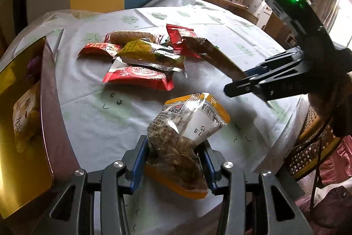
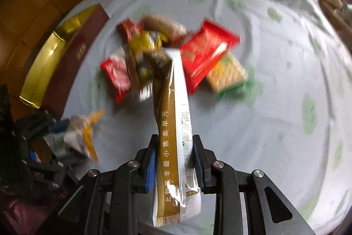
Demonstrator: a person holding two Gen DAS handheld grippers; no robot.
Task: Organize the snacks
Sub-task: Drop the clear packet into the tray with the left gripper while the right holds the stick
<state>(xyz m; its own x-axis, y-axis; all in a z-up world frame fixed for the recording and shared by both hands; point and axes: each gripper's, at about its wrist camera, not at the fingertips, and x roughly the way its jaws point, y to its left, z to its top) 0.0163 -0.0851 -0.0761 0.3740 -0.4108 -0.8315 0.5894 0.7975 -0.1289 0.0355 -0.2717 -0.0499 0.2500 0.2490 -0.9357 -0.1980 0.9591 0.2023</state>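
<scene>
Pale green-printed cloth over round desk (image 1: 123, 116); left gripper (image 1: 173, 160) pinching clear seed bag (image 1: 187, 124), right gripper (image 2: 173, 160) pinching long brown sachet (image 2: 171, 124).

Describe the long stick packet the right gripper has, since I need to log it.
The stick packet is a long, narrow, glossy sachet, brown-gold on one side with printed characters, white on the other, sealed with crimped ends. It is pinched across its width by the right gripper, held off the tablecloth and pointing toward the snack pile.

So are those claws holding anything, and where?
Left claw pinches the seed bag near its lower end; right claw grips the long brown sachet near its bottom end.
</scene>
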